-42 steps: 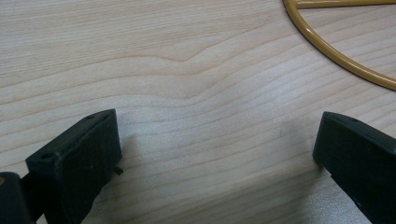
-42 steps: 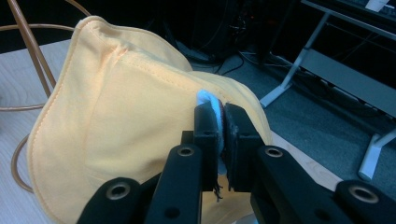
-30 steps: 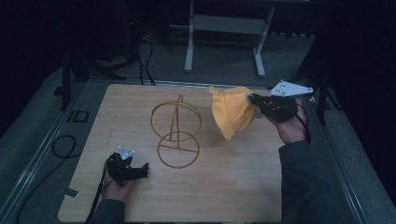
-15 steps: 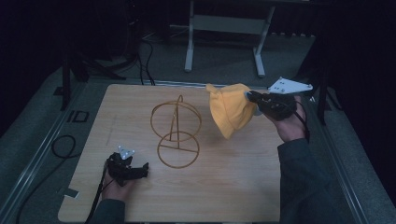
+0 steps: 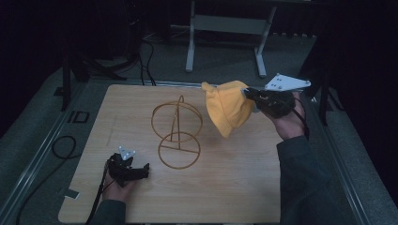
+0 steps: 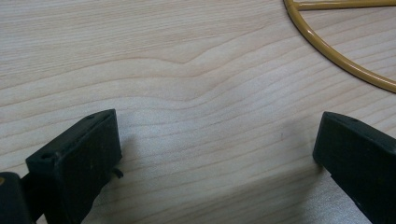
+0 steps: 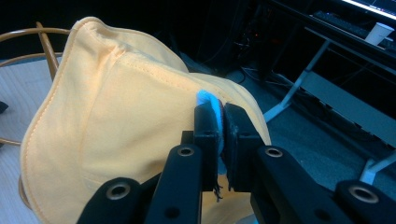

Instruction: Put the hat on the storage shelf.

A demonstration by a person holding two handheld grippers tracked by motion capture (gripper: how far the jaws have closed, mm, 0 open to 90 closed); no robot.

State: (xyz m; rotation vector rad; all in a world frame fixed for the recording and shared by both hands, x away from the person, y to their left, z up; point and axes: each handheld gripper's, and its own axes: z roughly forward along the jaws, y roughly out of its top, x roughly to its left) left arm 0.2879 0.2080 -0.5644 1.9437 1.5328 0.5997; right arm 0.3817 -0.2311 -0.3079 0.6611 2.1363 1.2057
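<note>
Landmark: the gold wire stand [image 5: 177, 132] at the middle of the wooden table [image 5: 234, 187].

Nearest the person, front-left of the stand: left gripper [image 5: 126, 169], low over the tabletop, jaws spread wide with nothing between them. In the left gripper view bare wood lies between the jaws, and a curve of the stand's base ring [image 6: 336, 56] crosses the upper right corner.

Middle: the stand is upright, a flat ring on the table, a slim post, and a vertical hoop on top.

Farther, right of the stand and above table level: right gripper [image 5: 252, 95], jaws pinched tight on the yellow hat [image 5: 227, 112]. In the right gripper view the grip sits on a pale blue tag [image 7: 211, 103] at the hat's edge.

The hat hangs in the air just beside the hoop, not touching it as far as I can tell. It lies stand-side of the right gripper, long axis tilted, a pointed end up and toward the stand, the rest sagging down. The right hand is much the nearer to the hoop.

Hat: soft cotton, stitched seams, limp and creased.

Likely next: carry it over the hoop.
</note>
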